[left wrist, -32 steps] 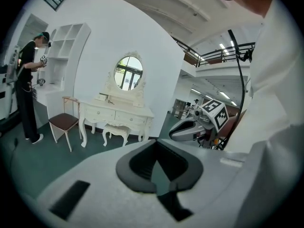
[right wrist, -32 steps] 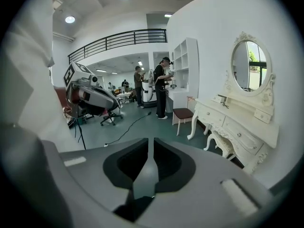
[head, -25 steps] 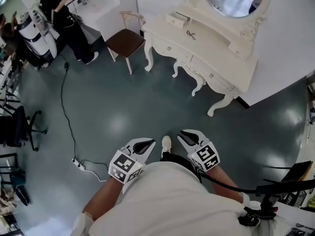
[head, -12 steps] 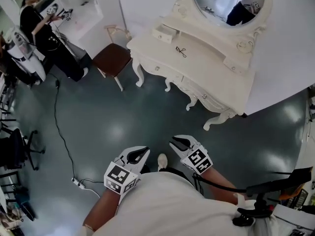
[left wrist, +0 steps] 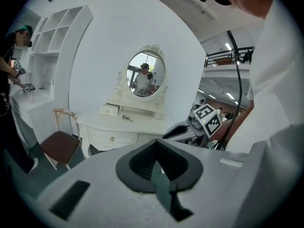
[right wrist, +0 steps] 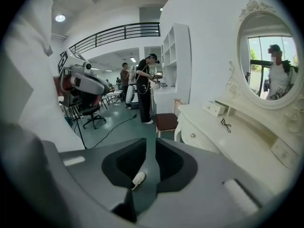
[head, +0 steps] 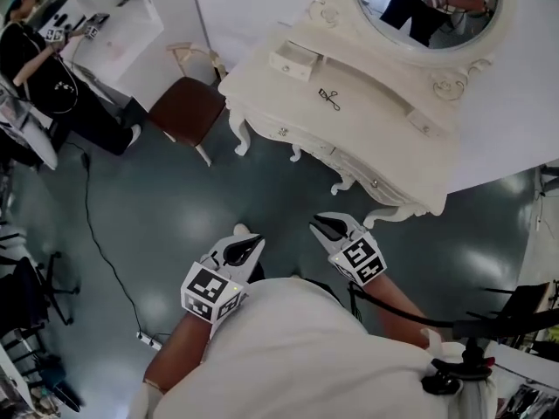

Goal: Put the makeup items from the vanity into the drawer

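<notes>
- Left gripper (head: 249, 246) is clenched, jaws pressed together on nothing, held low before the person's body over the grey floor (head: 175, 208).
- Right gripper (head: 325, 225) is clenched too and empty, just right of the left one and nearer the desk (head: 376, 129).
- Both grippers are well apart from that white desk, which stands far ahead under an oval mirror (head: 437, 7).
- One small dark makeup item (head: 329, 99) (too small to tell its kind) lies near the middle of the desk top.
- Left of it on the desk is a little drawer (head: 293, 59), which looks pulled partly out.
- Left of the desk stands a brown-seated chair (head: 185, 110).
</notes>
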`<move>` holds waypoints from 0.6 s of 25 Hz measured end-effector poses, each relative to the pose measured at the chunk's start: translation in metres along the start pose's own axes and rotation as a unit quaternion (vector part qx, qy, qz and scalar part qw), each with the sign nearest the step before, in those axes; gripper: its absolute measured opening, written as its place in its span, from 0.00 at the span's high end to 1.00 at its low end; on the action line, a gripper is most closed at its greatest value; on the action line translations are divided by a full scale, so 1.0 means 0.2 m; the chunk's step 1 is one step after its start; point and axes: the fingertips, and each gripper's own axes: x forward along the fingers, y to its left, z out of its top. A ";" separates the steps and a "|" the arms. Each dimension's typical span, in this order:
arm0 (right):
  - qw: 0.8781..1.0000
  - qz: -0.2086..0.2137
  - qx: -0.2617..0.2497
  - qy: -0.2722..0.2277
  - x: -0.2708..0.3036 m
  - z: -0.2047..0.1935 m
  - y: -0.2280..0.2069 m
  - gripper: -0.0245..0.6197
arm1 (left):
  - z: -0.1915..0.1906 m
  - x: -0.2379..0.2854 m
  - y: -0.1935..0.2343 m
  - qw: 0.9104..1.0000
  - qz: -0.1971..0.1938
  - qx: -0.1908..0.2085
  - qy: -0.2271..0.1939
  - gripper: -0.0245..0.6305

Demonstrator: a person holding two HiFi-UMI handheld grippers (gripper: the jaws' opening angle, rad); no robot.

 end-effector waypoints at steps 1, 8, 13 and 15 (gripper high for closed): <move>1.000 -0.012 0.006 -0.004 0.05 0.08 -0.06 0.86 | 0.05 0.01 0.09 1.000 -0.007 0.005 0.004 0.96; 0.996 -0.087 0.028 -0.012 0.44 0.39 -0.47 0.87 | 0.24 0.02 0.71 0.998 -0.046 0.032 0.014 0.96; 0.990 -0.132 0.043 0.014 0.54 0.41 -0.79 0.88 | 0.34 0.07 0.93 0.998 -0.054 0.022 0.010 0.96; 0.987 -0.147 0.053 0.024 0.58 0.40 -0.94 0.88 | 0.39 0.10 1.00 0.999 -0.052 0.015 0.003 0.96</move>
